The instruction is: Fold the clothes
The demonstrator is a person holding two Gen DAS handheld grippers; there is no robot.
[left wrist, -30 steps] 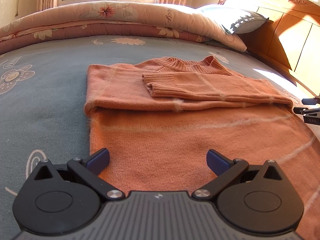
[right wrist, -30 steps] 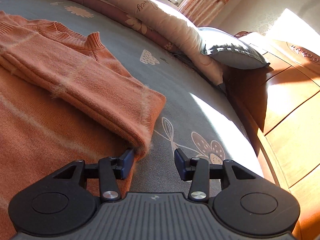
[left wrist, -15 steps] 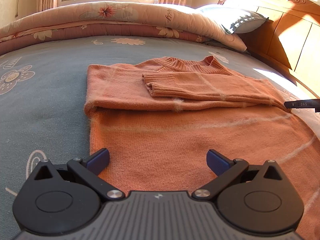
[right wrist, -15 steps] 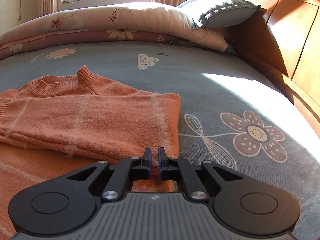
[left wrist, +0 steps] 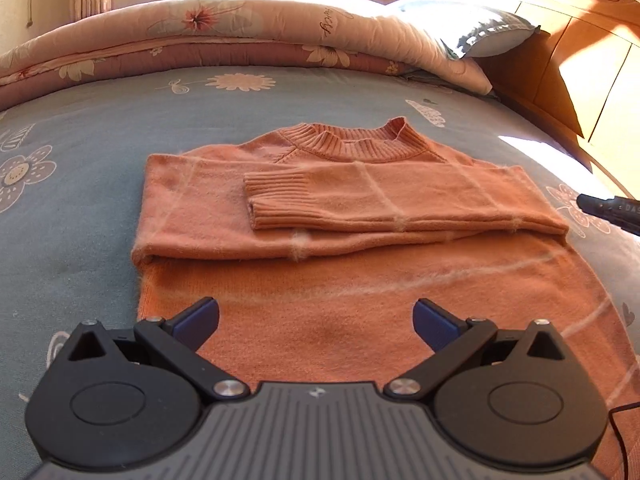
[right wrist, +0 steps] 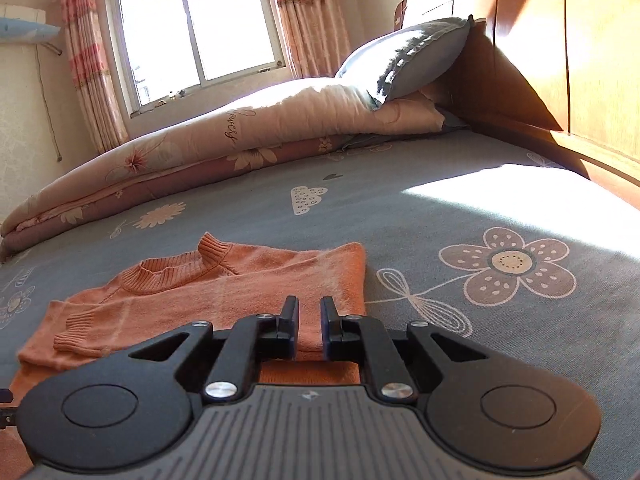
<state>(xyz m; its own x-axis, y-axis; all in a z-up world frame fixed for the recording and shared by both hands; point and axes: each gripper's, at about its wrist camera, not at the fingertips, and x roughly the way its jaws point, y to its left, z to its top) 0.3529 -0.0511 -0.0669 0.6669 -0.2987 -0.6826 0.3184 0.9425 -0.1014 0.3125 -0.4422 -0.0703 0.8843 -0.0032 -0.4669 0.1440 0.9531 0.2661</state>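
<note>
Right now, from the left wrist view, the orange sweater lies flat on the grey flowered bedsheet, collar toward the rolled quilt at the far side. Both sleeves are folded across the chest, one ribbed cuff resting on top. The left gripper hovers over the sweater's lower body with its blue-padded fingers spread wide, nothing between them. At the right edge the tip of the right gripper pokes in just beside the folded sleeve's end.

From the right wrist view, the right gripper sits above the sweater, near its right edge; its fingers are drawn close, a narrow gap left, gripping nothing that I can see. A grey pillow leans on the wooden headboard.
</note>
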